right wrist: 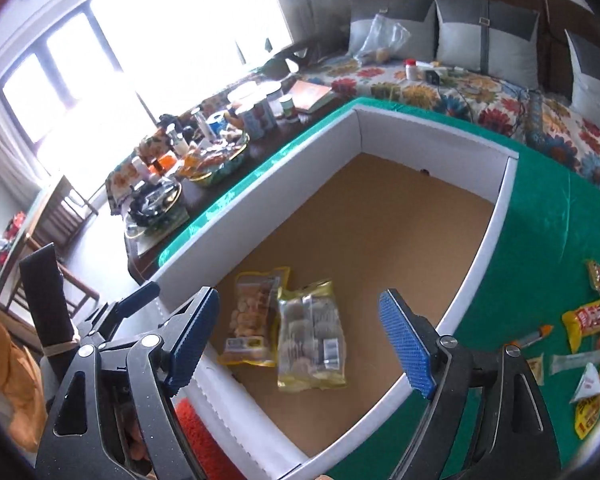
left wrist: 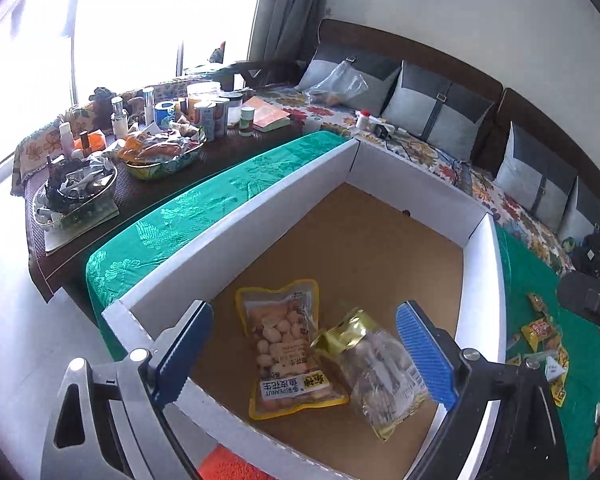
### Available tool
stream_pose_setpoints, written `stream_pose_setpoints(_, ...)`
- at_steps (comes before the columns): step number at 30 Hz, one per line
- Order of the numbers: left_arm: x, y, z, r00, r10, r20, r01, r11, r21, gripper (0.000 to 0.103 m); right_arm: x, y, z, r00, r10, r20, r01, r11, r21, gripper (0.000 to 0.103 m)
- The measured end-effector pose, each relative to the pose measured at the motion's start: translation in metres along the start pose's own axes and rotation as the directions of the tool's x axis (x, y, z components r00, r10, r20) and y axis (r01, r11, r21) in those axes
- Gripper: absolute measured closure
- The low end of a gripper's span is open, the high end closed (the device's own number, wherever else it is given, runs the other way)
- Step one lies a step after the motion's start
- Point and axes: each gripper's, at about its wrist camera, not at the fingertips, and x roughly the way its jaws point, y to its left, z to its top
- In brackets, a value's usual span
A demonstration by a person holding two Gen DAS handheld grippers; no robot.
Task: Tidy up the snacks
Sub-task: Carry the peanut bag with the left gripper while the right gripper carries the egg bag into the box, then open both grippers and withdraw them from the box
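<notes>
A white-walled cardboard box (left wrist: pixel 240 220) (right wrist: pixel 500 216) with a brown floor stands on a green cloth. Two packs lie flat on its floor, side by side: a yellow peanut pack (left wrist: pixel 288 344) (right wrist: pixel 252 316) and a gold and clear pack (left wrist: pixel 376 368) (right wrist: pixel 310 340). My left gripper (left wrist: pixel 306 312) hovers over them, open, with nothing between its blue pads. My right gripper (right wrist: pixel 300 300) is also above the box, open and holding nothing. Several loose snack packets (right wrist: pixel 588 320) (left wrist: pixel 540 332) lie on the cloth to the right of the box.
A dark low table (left wrist: pixel 140 196) behind the box holds jars, bottles and bowls of snacks. A sofa with grey cushions (left wrist: pixel 432 112) and a floral cover runs along the back. Something orange-red (left wrist: pixel 228 468) lies by the box's near wall.
</notes>
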Motion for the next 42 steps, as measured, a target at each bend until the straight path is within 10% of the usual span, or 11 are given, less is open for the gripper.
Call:
stream_pose_setpoints(7, -0.021, -0.081, -0.018, 0.981, -0.191, -0.013, 0.192, 0.977, 0.090, 0.010, -0.040, -0.103, -0.080, 0.966, -0.258, -0.005, 0.258, 0.966, -0.005, 0.017)
stream_pose_setpoints(11, -0.028, -0.157, -0.056, 0.954, -0.286, -0.091, 0.300, 0.916, 0.265, 0.010, -0.053, -0.188, -0.174, 0.870, -0.471, -0.146, 0.480, 0.877, 0.026, 0.018)
stream_pose_setpoints(15, -0.013, -0.218, -0.116, 0.902, -0.365, -0.231, 0.427, 0.833, 0.351, 0.006, -0.094, -0.242, -0.244, 0.807, -0.563, -0.178, 0.587, 0.797, 0.141, 0.018)
stream_pose_setpoints(18, 0.020, -0.237, -0.163, 0.873, -0.337, -0.353, 0.456, 0.819, 0.348, 0.006, -0.123, -0.263, -0.285, 0.768, -0.619, -0.165, 0.641, 0.738, 0.212, 0.018)
stream_pose_setpoints(32, 0.054, -0.234, -0.214, 0.928, -0.168, -0.332, 0.331, 0.779, 0.533, 0.004, -0.114, -0.278, -0.269, 0.803, -0.583, -0.128, 0.591, 0.746, 0.307, 0.016)
stream_pose_setpoints(42, 0.057, -0.237, -0.217, 0.932, -0.187, -0.312, 0.336, 0.768, 0.545, 0.000, -0.111, -0.275, -0.277, 0.801, -0.586, -0.119, 0.592, 0.749, 0.298, 0.009)
